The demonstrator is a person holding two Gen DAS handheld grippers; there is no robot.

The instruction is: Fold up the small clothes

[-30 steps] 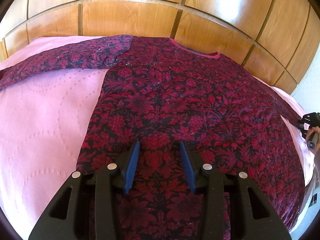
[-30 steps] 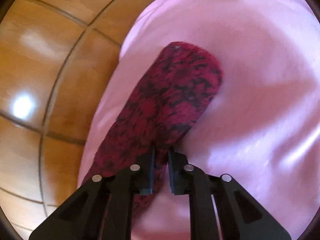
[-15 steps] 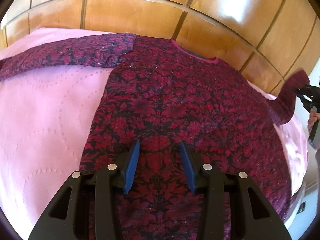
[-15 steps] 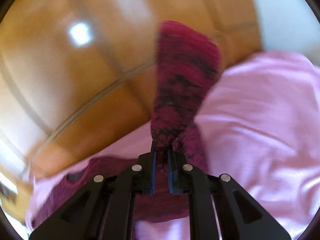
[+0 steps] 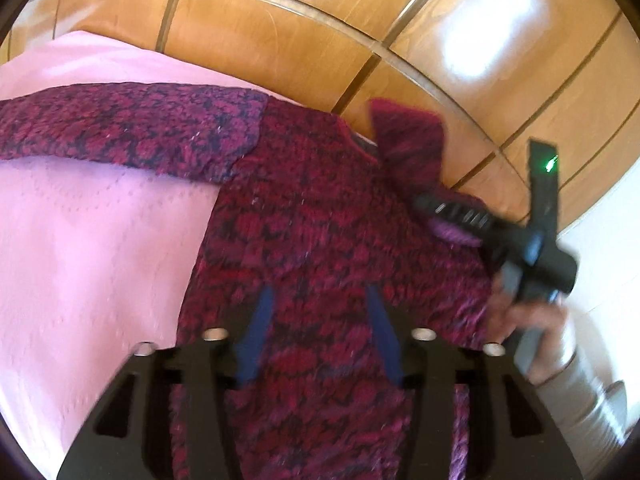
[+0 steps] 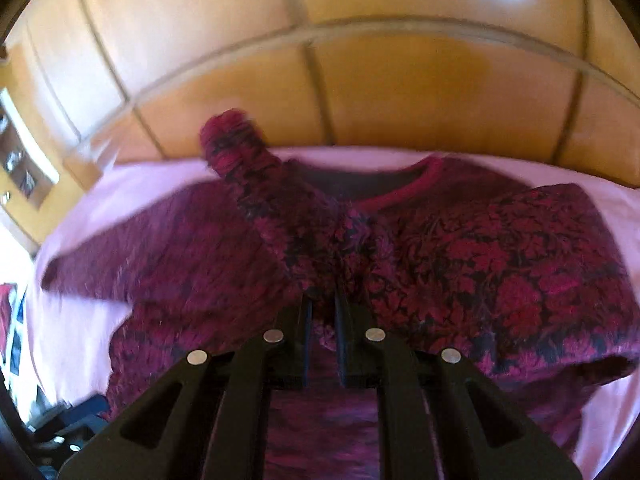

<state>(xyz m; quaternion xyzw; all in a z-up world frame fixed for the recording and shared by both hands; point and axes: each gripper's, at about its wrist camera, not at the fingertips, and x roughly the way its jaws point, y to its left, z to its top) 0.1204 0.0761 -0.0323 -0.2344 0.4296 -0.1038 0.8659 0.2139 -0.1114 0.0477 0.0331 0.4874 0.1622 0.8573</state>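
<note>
Sweater [image 5: 320, 216]: only the left view shows the person's hand [image 5: 536, 320].

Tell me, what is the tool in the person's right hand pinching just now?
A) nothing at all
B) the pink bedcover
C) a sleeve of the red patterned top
C: the right gripper is clamped on the sleeve, lifting it over the top.

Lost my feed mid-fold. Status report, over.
Right gripper shut on right sleeve, carried over the red floral top. Left gripper open above the hem, jaws just widened, nothing between. Nothing in the way.
</note>
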